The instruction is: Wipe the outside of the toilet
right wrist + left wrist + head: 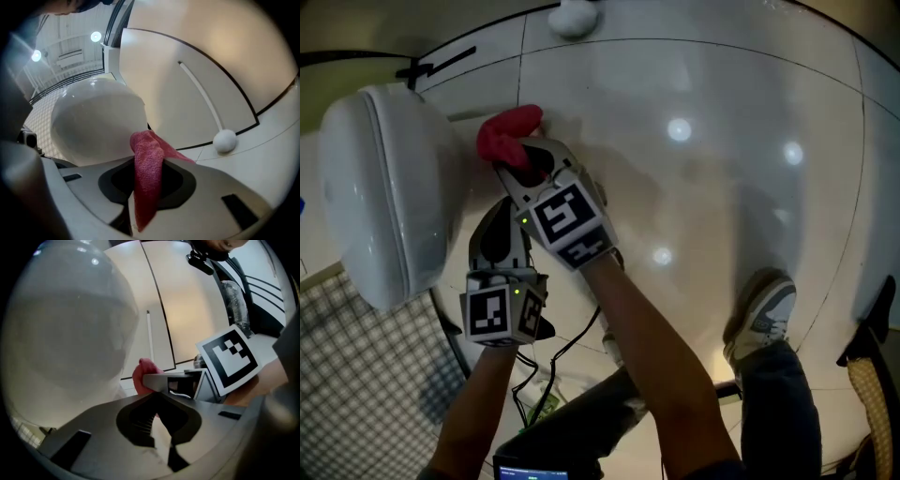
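The white toilet [380,187] fills the left of the head view, seen from above. My right gripper [517,161] is shut on a red cloth [508,134], which sticks out past the jaws beside the toilet's side. In the right gripper view the cloth [146,173] hangs between the jaws of the right gripper [146,161] and seems to touch the bowl [93,126]. My left gripper [499,232] sits just below it, close to the toilet, shut on nothing. The left gripper view shows the left gripper [157,401], the bowl [65,333], the cloth [143,375] and the right gripper's marker cube [229,357].
Glossy white floor tiles [694,141] spread to the right. A white ball-shaped stopper [573,17] sits at the far wall. The person's shoe [761,314] stands at lower right. A checked mat [356,384] lies at lower left, with cables [534,375] beneath the arms.
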{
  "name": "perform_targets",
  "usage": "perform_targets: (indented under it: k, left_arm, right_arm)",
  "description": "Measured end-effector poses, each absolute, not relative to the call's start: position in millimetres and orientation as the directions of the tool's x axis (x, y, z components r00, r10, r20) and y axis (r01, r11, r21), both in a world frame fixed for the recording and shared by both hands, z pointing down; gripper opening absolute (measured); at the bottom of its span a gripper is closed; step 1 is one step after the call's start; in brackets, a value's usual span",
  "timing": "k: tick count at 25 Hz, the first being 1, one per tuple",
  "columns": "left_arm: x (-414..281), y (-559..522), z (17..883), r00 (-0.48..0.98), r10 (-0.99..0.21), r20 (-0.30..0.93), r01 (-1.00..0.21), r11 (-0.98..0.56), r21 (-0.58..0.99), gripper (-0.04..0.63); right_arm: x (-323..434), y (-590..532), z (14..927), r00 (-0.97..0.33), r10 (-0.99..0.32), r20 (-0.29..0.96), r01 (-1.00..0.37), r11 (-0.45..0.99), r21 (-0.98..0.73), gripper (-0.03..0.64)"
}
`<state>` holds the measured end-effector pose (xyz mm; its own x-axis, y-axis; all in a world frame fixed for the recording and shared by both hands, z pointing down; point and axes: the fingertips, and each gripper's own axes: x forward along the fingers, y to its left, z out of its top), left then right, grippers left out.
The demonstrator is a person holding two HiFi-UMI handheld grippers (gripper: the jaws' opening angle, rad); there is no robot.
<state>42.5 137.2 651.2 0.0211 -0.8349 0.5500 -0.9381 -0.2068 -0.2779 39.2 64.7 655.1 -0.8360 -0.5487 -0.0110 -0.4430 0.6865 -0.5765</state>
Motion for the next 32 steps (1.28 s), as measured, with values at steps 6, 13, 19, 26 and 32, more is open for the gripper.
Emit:
perform_targets:
  k: [6,13,19,26,32]
  left_arm:
    - [5.9,147.8,654.4,-0.063,-0.820,0.569,-0.952,-0.123,-0.281,0.012]
    - [-8.8,212.0,660.6,-0.102,-0.754,0.649,-0.932,-0.156,-0.327,0.012]
    - [11.7,190.6,678.4,-0.044,-0.760,0.648,-0.938,-0.192,-0.289,0.012]
    - [92.2,125.8,663.0,0.115,-0.800,0.588,-0.939,-0.281,-0.199,0.012]
    - [140.8,136.6,569.6,0.180,-0.813,0.553,-0.952,-0.286,-0.111,0.011]
  right_arm:
    - [13.2,102.4,669.6,-0.843,-0.537,-0.023,-0.404,0.661,-0.632,0.092]
    - [-12.5,207.2,696.7,-0.883,-0.465,0.061,-0.350,0.567,-0.746,0.092]
    - [9.1,190.0,712.9,-0.869,-0.488,0.086,-0.392,0.572,-0.720,0.092]
    - [98.7,113.7,702.0,-0.756,-0.642,0.127,-0.556,0.527,-0.643,0.092]
    - [149.9,112.1,599.9,-0.730,-0.657,0.188,-0.626,0.534,-0.568,0.091]
